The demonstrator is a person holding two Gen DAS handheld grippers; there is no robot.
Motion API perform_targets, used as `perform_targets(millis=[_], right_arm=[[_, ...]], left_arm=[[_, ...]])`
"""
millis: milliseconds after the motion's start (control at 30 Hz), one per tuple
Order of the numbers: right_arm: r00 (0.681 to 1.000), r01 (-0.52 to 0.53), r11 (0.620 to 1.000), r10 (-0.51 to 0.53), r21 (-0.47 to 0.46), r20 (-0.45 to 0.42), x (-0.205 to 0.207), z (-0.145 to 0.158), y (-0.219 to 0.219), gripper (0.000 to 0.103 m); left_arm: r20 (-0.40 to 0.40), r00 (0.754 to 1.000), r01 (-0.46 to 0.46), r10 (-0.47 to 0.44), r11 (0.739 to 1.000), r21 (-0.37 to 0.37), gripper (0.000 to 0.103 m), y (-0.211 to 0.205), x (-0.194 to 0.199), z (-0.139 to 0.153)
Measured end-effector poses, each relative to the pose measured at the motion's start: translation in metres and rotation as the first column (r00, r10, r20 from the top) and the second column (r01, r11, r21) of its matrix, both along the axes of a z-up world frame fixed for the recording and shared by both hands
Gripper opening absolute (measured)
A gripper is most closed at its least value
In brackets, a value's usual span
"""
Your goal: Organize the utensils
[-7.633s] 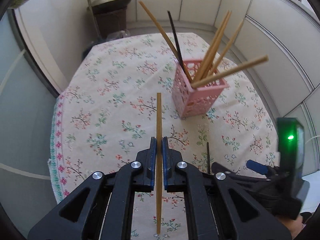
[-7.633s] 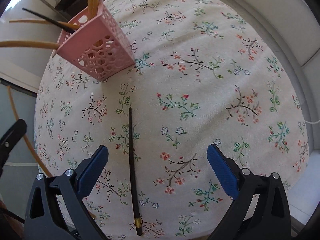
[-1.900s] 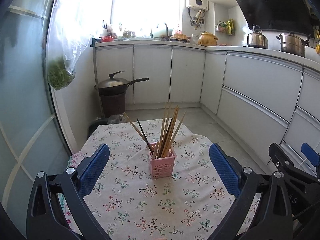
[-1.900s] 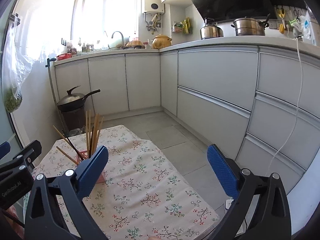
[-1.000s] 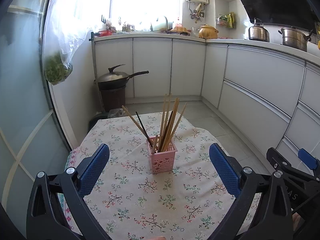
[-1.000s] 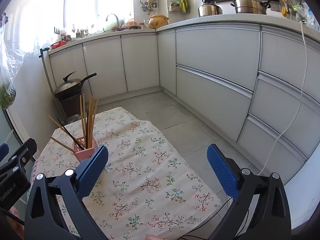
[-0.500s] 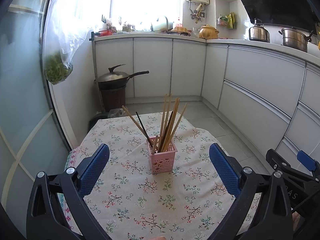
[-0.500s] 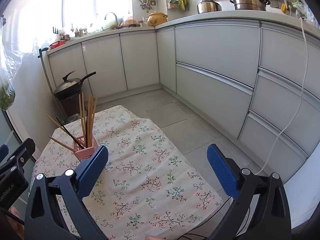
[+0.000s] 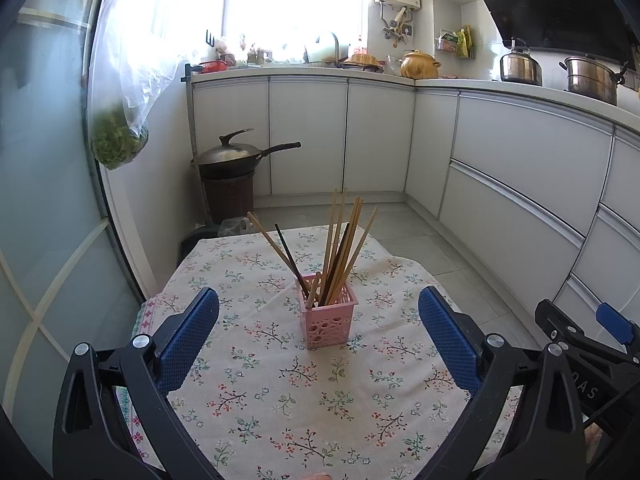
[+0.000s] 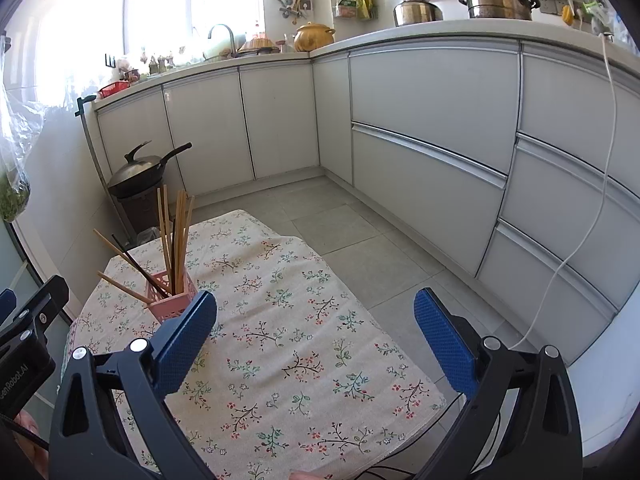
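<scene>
Sitting upright mid-table, the pink holder (image 9: 329, 322) has all the chopsticks (image 9: 340, 248) fanned toward 12 o'clock; left gripper (image 9: 319, 340) and right gripper (image 10: 316, 338) both spread wide, holding nothing.

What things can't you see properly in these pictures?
- Chopsticks' lower ends: hidden inside the pink basket, both views.
- Pink basket's near side: right view, covered by a finger of the right tongs.
- Table's near edge: cut off by the frame bottom, left view.
- Window-sill items: too small, washed out by glare.
</scene>
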State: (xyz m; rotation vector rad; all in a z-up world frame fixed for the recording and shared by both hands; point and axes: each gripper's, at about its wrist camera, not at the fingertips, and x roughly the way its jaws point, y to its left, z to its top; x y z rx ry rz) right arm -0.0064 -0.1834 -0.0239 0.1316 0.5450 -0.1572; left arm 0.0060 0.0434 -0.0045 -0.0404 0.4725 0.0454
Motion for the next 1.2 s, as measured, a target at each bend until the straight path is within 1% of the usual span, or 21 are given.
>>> perform_targets(millis=[1200], right_arm=[[1.0,-0.001,1.0,0.001,0.008,-0.014,0.0008,-0.0035,0.003,0.096]], left_arm=[[-0.018,1.0,-0.012,0.012,1.0,0.005,0.096,0.0028,0.0041,-0.0034]])
